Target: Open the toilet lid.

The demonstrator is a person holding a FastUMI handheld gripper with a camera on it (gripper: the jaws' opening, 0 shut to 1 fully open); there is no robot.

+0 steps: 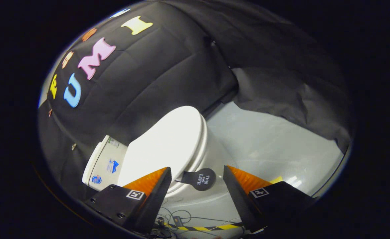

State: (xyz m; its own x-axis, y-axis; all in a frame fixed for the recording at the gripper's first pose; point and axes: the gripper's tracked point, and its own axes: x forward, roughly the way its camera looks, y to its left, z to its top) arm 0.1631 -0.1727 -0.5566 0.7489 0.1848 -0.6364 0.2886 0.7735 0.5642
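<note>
Tool (197, 181) hangs released, fingers wide, the lid's dark tab (200, 179) between them. Close squarely on the tab, then lift toward 12 o'clock over the closed toilet lid (168, 146).

Two-finger gripper (197, 168), spread wide, nothing pressed between; wedge-shaped fingers (155, 199) tapering to narrow tips, finely ribbed on the slanted faces; behind each finger of the gripper, a blocky, flat-topped carrier with hard angular edges; on the gripper's left carrier (110, 202), a square black-and-white marker (135, 194) at the finger's base, plus two small round screws (93, 200) along the outer edge; on the gripper's right carrier (281, 196), a matching square marker (259, 192).
</note>
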